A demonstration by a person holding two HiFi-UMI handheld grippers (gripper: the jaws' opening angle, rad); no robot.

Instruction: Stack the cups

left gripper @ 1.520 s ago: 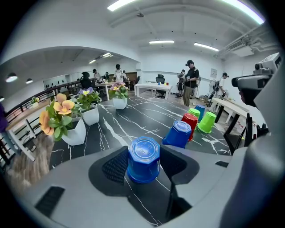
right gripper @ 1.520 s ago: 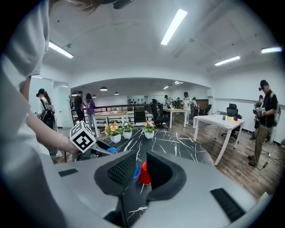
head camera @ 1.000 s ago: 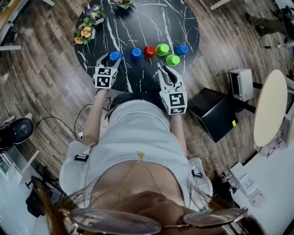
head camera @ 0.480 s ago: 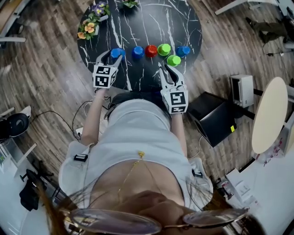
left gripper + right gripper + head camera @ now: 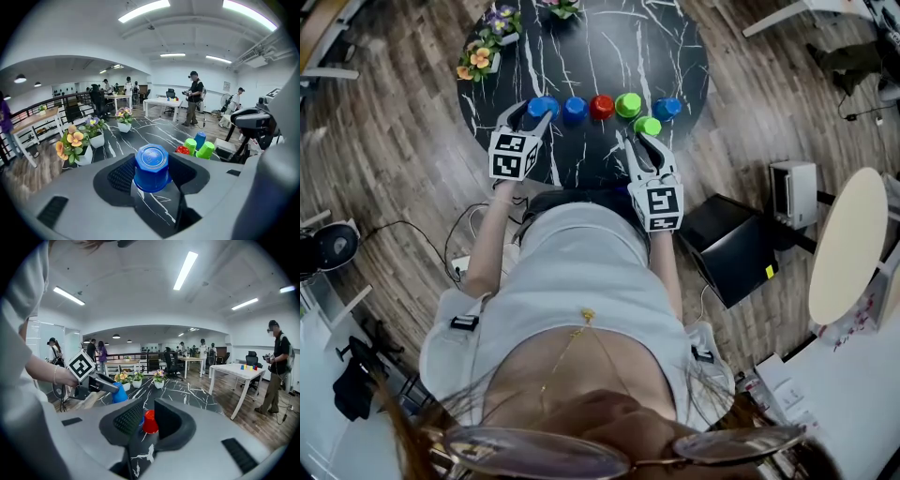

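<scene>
Upside-down cups stand in a row on the black marble table (image 5: 581, 47): blue (image 5: 575, 109), red (image 5: 602, 106), green (image 5: 628, 104) and blue (image 5: 667, 108), with another green cup (image 5: 648, 125) nearer me. My left gripper (image 5: 530, 112) is shut on a further blue cup (image 5: 151, 168), held upside down just above the table at the row's left end. In the right gripper view this held cup (image 5: 119, 393) hangs in the air. My right gripper (image 5: 639, 141) hovers beside the near green cup, jaws a little apart and nothing between them; the red cup (image 5: 149, 422) shows beyond them.
Small flower pots (image 5: 483, 56) stand at the table's far left and another pot (image 5: 562, 7) at its far edge. A black box (image 5: 731, 248) lies on the wood floor to my right. People and white desks fill the room behind.
My left gripper has risen a little with the blue cup in it. The right gripper has stayed where it was.
</scene>
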